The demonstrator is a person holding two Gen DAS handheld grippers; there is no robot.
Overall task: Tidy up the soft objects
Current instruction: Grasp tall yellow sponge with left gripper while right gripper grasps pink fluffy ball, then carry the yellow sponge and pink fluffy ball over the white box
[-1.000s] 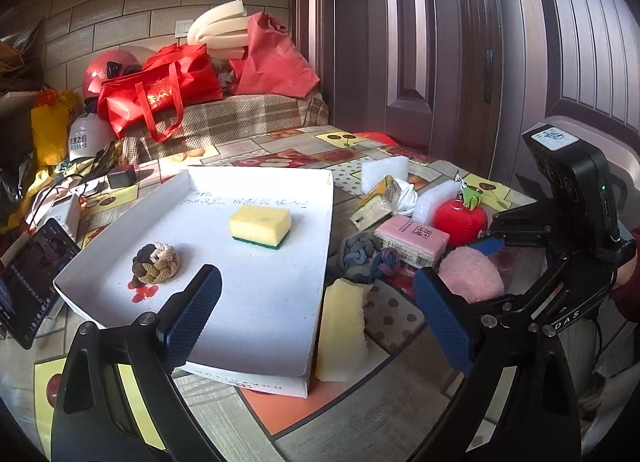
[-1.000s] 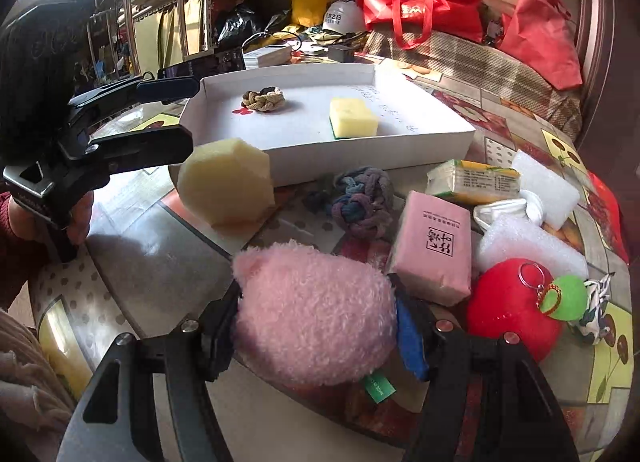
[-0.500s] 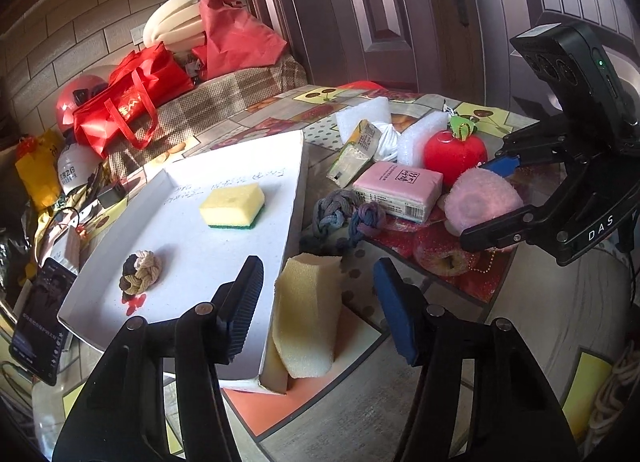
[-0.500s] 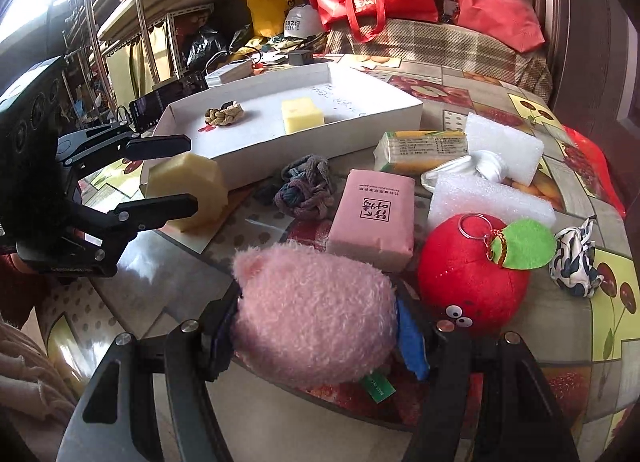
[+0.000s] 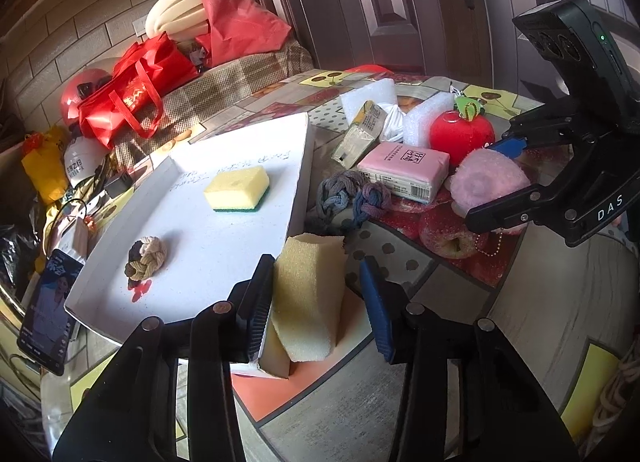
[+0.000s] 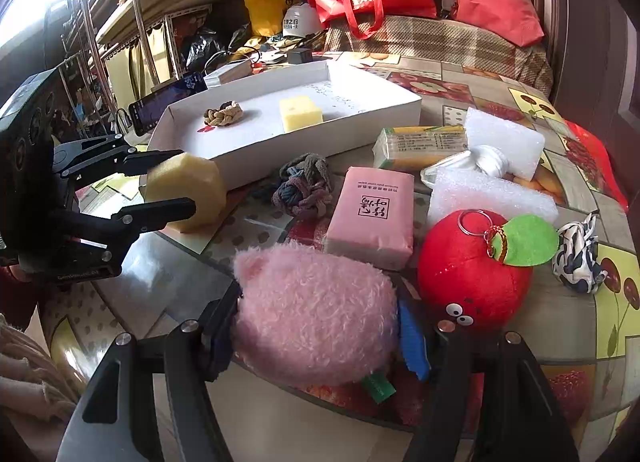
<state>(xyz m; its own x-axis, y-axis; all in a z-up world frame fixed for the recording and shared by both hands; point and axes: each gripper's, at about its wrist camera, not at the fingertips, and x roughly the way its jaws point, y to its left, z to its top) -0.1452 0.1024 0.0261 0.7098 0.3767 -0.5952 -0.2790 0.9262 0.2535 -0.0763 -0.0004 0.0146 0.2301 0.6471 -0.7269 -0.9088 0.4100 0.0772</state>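
Observation:
A tan sponge [image 5: 312, 294] stands on edge against the near corner of the white tray [image 5: 200, 254]. My left gripper [image 5: 316, 262] straddles it with jaws closing: the left pad touches it, and a gap shows at the right pad. The right wrist view shows that gripper [image 6: 184, 180] around the same sponge [image 6: 204, 182]. My right gripper [image 6: 318, 302] is shut on a pink plush toy [image 6: 316, 314], which rests on the table; the left wrist view shows this too [image 5: 488, 182]. In the tray lie a yellow-green sponge [image 5: 236, 192] and a knotted rope ball [image 5: 146, 256].
Between the grippers lie a blue-grey rope knot [image 5: 352, 198], a pink tissue pack [image 5: 404, 168], a red apple plush [image 5: 460, 130], white foam blocks [image 6: 504, 142] and a yellow packet [image 6: 420, 142]. A phone [image 5: 44, 302] leans left of the tray. Red bags [image 5: 132, 94] sit behind.
My left gripper moved in over the tan sponge and its jaws narrowed from wide to close around it. The right gripper kept hold of the pink plush and stayed put.

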